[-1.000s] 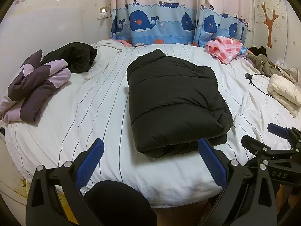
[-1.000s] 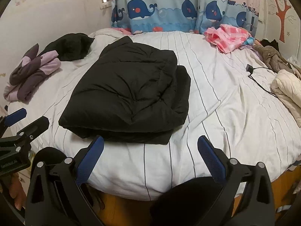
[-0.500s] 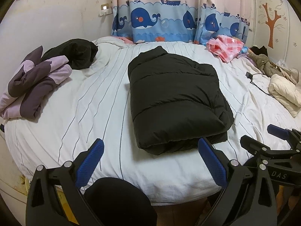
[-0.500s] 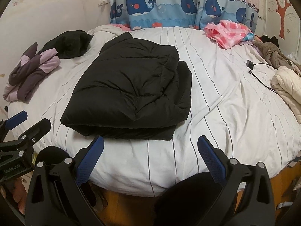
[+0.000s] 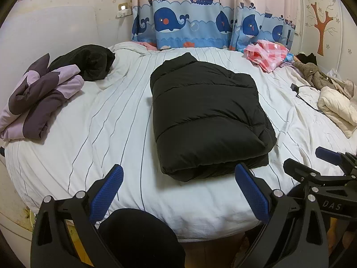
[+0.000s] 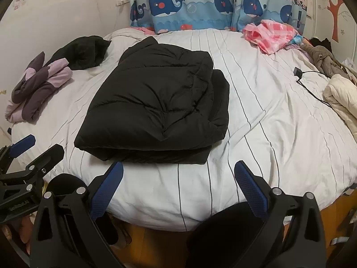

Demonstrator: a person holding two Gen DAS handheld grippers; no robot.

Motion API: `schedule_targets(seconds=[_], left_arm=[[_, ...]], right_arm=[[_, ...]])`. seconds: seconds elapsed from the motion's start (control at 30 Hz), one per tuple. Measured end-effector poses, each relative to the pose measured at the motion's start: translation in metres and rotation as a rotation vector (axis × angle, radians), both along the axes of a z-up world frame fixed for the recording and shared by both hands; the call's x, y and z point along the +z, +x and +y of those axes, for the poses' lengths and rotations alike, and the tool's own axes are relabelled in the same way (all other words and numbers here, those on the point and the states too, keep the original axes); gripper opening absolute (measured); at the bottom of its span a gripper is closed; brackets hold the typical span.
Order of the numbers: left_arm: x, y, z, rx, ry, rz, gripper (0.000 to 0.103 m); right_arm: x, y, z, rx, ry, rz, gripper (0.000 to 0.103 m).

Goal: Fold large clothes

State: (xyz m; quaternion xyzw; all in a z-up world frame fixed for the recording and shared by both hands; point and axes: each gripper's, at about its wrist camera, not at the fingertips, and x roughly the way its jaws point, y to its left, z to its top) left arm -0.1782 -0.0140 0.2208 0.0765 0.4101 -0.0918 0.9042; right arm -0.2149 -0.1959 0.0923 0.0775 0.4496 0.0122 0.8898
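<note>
On the middle of the striped bed, a black puffer jacket lies folded into a thick rectangle, its long axis running away from the near edge toward the whale curtain. Both grippers hang off the bed's near edge, wide open and holding nothing: the left gripper sits straight in front of the jacket's near fold, while the right gripper faces the jacket's right corner, so each looks about equally close. Judging by the tidy stack, this fold seems nearly or fully done. Nothing lies between the fingers and the jacket, only bare sheet. Well apart on the left are a purple garment and a dark bundle; a pink checked cloth, a charger cable and a cream coat keep to the right side.
</note>
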Motion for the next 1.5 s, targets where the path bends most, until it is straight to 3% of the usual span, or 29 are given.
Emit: schedule_targets(seconds=[1.5], left_arm=[[-0.006, 0.011, 0.037, 0.142, 0.035, 0.026, 0.096]], right_arm=[[-0.007, -0.004, 0.015, 0.030, -0.006, 0.030, 0.096]])
